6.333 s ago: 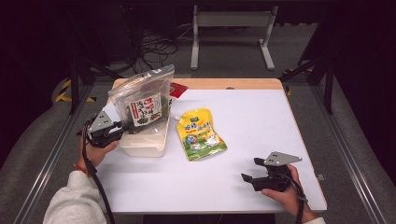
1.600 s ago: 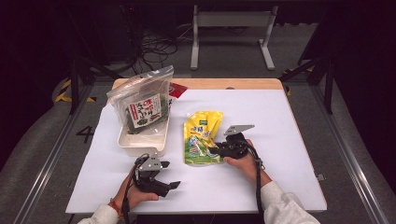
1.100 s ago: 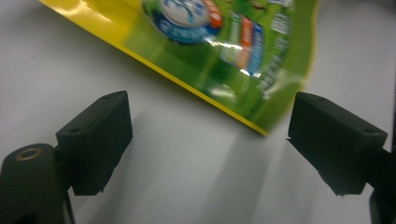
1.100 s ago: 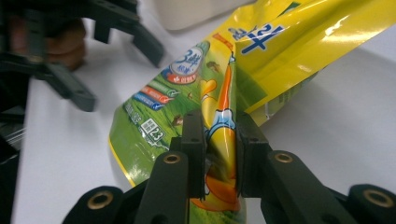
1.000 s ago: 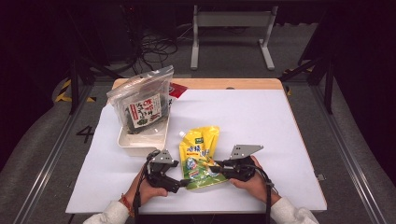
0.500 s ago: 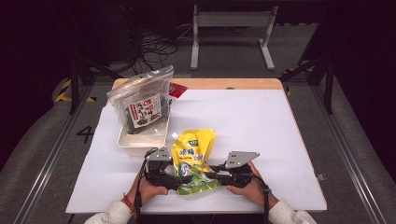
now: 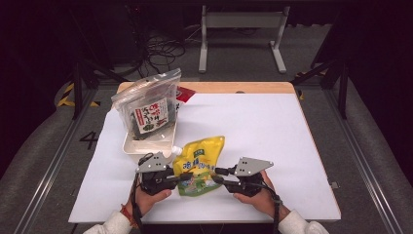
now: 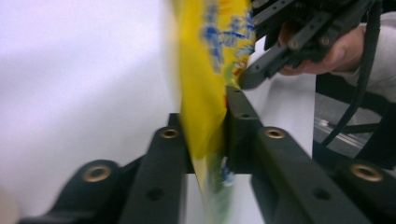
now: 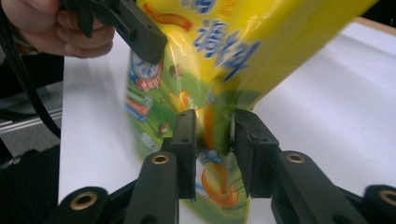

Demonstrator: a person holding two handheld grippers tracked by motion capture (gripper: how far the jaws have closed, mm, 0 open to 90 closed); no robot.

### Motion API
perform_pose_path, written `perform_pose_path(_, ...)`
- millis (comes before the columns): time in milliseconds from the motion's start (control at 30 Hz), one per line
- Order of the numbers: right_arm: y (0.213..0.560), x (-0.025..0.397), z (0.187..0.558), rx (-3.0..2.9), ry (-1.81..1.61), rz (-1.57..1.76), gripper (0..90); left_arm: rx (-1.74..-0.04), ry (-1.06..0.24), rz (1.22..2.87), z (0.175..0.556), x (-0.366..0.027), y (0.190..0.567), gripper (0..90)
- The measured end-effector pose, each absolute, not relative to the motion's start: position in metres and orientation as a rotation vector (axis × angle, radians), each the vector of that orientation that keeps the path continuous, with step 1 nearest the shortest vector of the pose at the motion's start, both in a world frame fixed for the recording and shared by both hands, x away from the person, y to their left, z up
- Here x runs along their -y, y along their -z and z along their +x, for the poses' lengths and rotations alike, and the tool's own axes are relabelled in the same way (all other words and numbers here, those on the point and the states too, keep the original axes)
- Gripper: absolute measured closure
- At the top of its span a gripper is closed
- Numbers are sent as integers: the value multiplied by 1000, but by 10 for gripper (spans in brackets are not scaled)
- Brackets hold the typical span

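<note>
Both grippers are on the yellow pouch (image 7: 198,165), which sits near the front edge of the white table (image 7: 272,131), just in front of the white tray (image 7: 146,146). The left gripper (image 7: 176,178) pinches the pouch's left edge; in the left gripper view its jaws are pressed onto the film, the pouch (image 8: 205,93) standing edge-on between them. The right gripper (image 7: 217,178) pinches the lower right edge — the right gripper view shows its jaws closed on the green printed part of the pouch (image 9: 219,60).

Step in hand, as I judge it: a two-handed lift or carry of the pouch, probably toward the tray, where a clear bag of dark snacks (image 7: 148,109) already leans.

To do it well: keep both pinches firm, raise the two sides together so the film does not twist or slip, and clear the tray wall before lowering. The pouch looks soft and full, so it may sag between the grips.

Hard to make out — whether the pouch's bottom rests on the table or is just off it. Both gripper views are motion-blurred, print unreadable. A red item (image 7: 184,92) behind the bag is mostly covered. The tray's contents under the bag are hidden.
</note>
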State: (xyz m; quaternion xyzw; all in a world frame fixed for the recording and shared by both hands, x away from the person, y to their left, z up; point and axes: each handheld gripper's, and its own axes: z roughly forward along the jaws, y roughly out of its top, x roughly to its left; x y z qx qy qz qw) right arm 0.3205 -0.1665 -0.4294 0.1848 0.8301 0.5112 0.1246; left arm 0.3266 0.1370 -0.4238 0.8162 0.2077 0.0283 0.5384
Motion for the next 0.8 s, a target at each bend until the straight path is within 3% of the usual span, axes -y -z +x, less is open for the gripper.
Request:
perform_pose_path(133,426,166,319,-2415,-1487,536,683,-469,-82,1953,324,-139,421,829)
perform_pose_path(400,418,176,318,-2416,-1449,613,414,-454,-80,1951,322,-148,420,834)
perform_pose_path(800,425,218,308,-2432,-1268,735,275,-449,-132,1953,319,-158,415,836)
